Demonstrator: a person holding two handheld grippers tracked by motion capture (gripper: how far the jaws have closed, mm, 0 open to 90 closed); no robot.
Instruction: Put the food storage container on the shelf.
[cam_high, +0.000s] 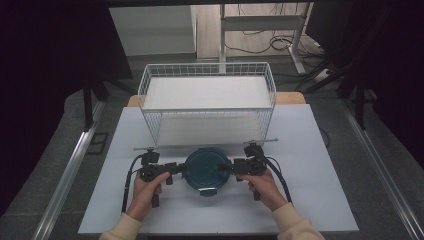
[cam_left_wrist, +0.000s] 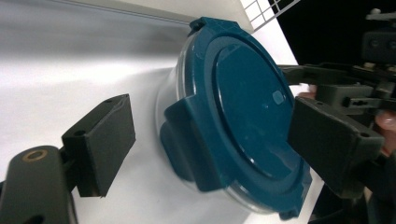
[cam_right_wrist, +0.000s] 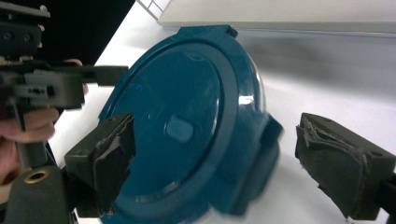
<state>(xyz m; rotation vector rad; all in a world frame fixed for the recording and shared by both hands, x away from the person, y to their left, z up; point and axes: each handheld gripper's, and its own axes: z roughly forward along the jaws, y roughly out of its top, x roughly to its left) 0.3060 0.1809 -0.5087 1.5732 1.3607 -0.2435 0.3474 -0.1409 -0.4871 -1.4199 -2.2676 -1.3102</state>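
High view: round container with a dark teal lid (cam_high: 205, 170) sits on the white counter (cam_high: 320, 200), near the person's edge, just in front of a white wire basket (cam_high: 207, 100). Left claw (cam_high: 176, 168) meets the container's left rim, right claw (cam_high: 228, 167) its right rim; both held level, one in each hand. A latch tab sticks out at the near side of the lid; another seems to sit at the far side.

Left gripper view: jaws apart, spread to either side of a side latch tab (cam_left_wrist: 187, 140) of the lid. One jaw lies over the lid top, the other hangs outside the clear wall of the container, a gap between it and the wall. Not clamped. The other claw shows at the far rim.

Right gripper view: same picture mirrored. Jaws parted, worn pads astride the latch tab (cam_right_wrist: 261, 158) on this side; one pad over the lid face, one off to the outside, clear of it. Slight blur at the tab.

Judgement: both claws are lining up on the two side latches, grasp not yet made. Next move calls for closing each claw on its tab, or hooking under it, then lifting outward to unclip, evenly on both sides so the container does not slide on the counter
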